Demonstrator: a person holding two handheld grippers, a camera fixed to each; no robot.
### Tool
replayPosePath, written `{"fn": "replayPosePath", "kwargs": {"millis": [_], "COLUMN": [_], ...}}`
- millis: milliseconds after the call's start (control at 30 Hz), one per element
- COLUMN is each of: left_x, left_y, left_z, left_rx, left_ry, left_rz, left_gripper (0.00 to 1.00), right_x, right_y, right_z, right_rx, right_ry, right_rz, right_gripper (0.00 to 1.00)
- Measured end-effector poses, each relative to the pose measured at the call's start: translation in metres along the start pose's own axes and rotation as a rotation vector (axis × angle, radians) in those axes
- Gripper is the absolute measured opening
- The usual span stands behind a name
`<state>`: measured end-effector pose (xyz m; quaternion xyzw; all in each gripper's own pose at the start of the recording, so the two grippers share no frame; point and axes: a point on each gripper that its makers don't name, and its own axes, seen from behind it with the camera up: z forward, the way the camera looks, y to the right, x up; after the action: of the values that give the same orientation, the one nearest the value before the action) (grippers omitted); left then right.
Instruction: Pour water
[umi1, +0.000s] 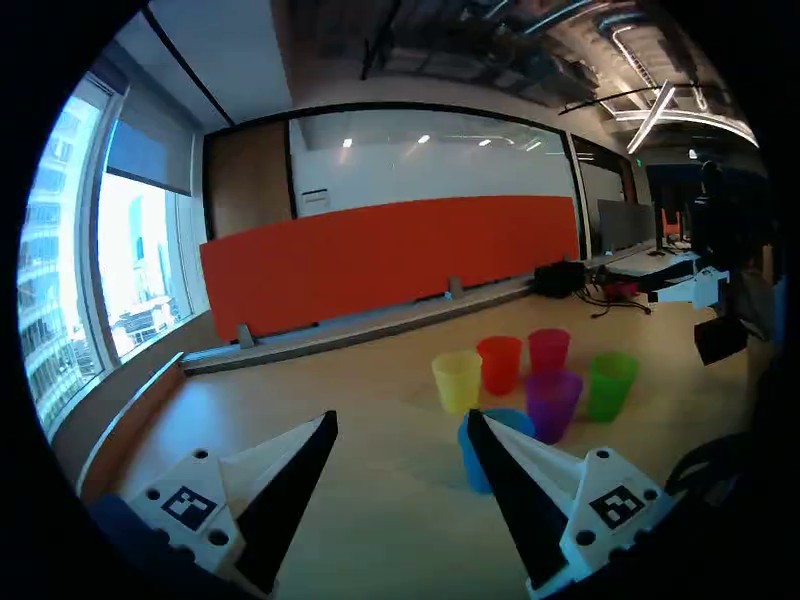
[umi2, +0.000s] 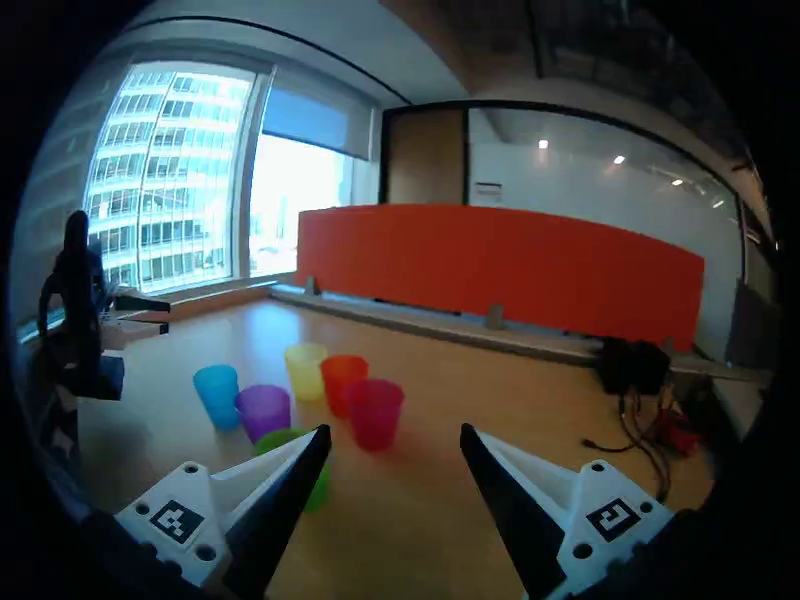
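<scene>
While both pairs of jaws stood apart and empty, six cups sat clustered on the tabletop.
Left gripper faced the blue cup; right gripper was near the green cup. Packed so tight, one could, I judge, knock its neighbours over during a grasp. No readable writing; only square markers.

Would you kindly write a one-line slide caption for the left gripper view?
Open left hand-held gripper hovers over a wooden table, facing six coloured cups.
</scene>
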<state>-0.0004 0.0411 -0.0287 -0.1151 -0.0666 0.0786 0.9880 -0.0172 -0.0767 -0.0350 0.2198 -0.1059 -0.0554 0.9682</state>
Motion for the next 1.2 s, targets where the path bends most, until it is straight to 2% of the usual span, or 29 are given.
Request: {"fn": "replayPosePath", "kwargs": {"millis": [267,500,800,1000,1200], "left_x": [0.017,0.028,0.032,0.032,0.029], "left_y": [-0.014,-0.026,-0.033,-0.041,-0.05], "left_z": [-0.009,-0.013,-0.014,-0.015,-0.014], "left_rx": [0.078,0.136,0.185,0.218,0.264], "left_ry": [0.073,0.119,0.151,0.154,0.154], "left_rz": [-0.049,-0.088,-0.108,-0.095,-0.079], "left_gripper": [0.96,0.96,0.96,0.96,0.96], "right_x": [0.031,0.054,0.057,0.061,0.059], "right_y": [0.022,0.049,0.071,0.08,0.08], "right_z": [-0.009,-0.025,-0.04,-0.048,-0.049], "right_rx": [-0.139,-0.278,-0.417,-0.471,-0.478], "right_ry": [0.116,0.221,0.296,0.328,0.329], "right_rz": [0.025,0.058,0.104,0.138,0.174], "right_gripper": [1.0,1.0,1.0,1.0,0.99]}}
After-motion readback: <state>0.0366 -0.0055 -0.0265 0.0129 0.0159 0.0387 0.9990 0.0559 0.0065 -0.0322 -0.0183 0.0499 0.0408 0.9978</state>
